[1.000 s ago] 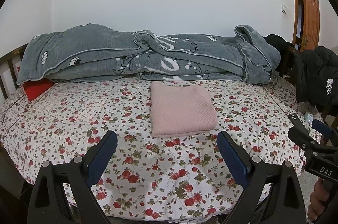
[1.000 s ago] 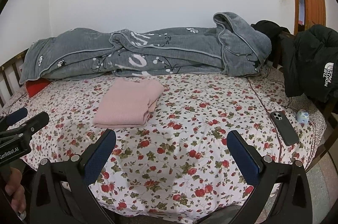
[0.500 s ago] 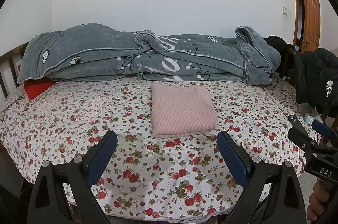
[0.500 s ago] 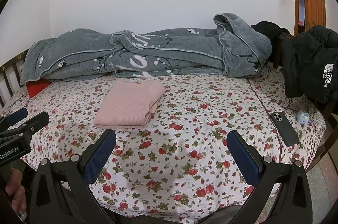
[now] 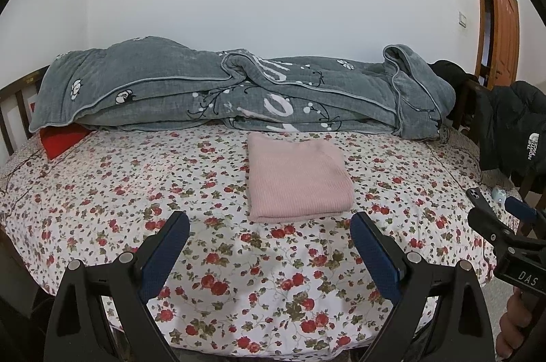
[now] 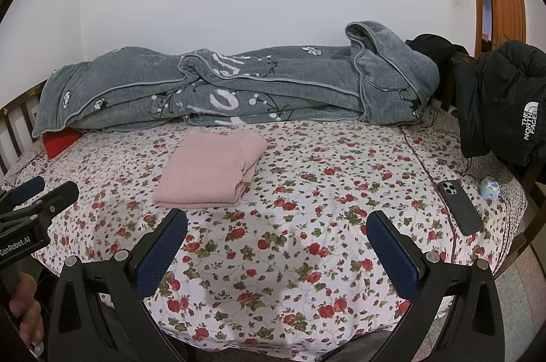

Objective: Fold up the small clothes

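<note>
We see the pink garment [image 5: 297, 181] lying folded flat on the floral bed sheet [image 5: 136, 191], just in front of the grey quilt [image 5: 221, 92]. Our left gripper [image 5: 269, 246] and right gripper [image 6: 277, 246] hover near it, both jaws apart, holding nothing.

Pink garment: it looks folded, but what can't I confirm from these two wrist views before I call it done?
- pink garment: its underside and inner layers, hidden by its top fold in both views; its type too.
- red item: mostly covered by the grey quilt.
- phone: cut off behind the right gripper in the left wrist view.
</note>
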A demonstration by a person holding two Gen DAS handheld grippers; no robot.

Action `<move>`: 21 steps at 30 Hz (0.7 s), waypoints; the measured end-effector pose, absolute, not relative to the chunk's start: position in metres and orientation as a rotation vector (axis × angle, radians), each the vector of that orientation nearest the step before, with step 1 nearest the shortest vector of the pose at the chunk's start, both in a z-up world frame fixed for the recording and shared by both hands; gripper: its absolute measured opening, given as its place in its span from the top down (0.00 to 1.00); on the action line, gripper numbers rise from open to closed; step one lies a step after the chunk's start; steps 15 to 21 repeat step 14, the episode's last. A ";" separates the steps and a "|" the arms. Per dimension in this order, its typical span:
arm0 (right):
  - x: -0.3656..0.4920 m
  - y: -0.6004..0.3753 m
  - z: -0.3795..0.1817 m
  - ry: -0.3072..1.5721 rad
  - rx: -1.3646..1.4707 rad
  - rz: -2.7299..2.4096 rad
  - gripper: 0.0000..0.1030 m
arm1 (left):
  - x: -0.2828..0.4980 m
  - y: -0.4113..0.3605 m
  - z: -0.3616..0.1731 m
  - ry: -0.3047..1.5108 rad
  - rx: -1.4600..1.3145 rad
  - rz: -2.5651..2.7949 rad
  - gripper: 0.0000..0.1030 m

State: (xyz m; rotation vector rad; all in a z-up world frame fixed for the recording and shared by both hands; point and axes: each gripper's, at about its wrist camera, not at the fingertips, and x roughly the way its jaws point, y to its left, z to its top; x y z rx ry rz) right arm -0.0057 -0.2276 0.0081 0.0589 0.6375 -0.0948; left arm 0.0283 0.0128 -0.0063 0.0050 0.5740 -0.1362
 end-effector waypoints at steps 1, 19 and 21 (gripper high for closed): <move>-0.006 -0.227 0.009 0.636 0.059 -0.095 0.01 | 0.028 0.013 -0.006 0.573 0.003 -0.136 0.07; -0.009 -0.221 0.012 0.622 0.052 -0.099 0.01 | 0.029 0.014 -0.004 0.568 -0.009 -0.129 0.07; -0.009 -0.221 0.012 0.622 0.052 -0.099 0.01 | 0.029 0.014 -0.004 0.568 -0.009 -0.129 0.07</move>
